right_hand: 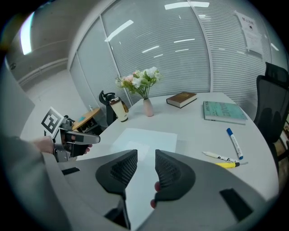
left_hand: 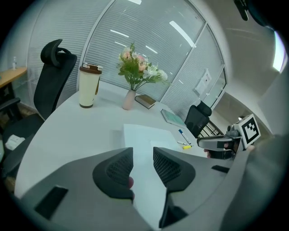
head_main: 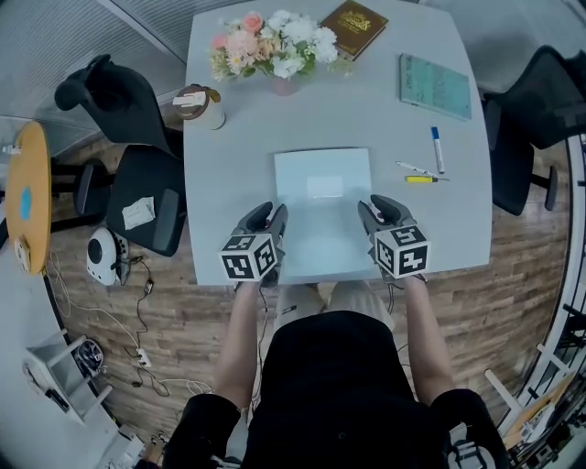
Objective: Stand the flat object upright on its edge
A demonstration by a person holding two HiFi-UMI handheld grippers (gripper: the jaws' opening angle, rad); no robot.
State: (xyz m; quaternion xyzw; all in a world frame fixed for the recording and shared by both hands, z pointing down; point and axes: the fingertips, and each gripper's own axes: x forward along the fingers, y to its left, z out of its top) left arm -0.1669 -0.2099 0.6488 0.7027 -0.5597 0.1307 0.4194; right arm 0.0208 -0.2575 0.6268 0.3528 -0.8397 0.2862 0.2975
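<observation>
White flat board (head_main: 322,215) lies flat on the grey table (head_main: 238,156) at its near edge, not yet on edge. Left gripper (head_main: 273,218) is at the board's left side, right gripper (head_main: 371,212) at its right side. Both are released: jaws apart, pads pressing nothing, board visible through each gap. Flowers (head_main: 275,41), cup (head_main: 197,105) and brown book (head_main: 352,27) sit far, pens (head_main: 438,148) to the right.
</observation>
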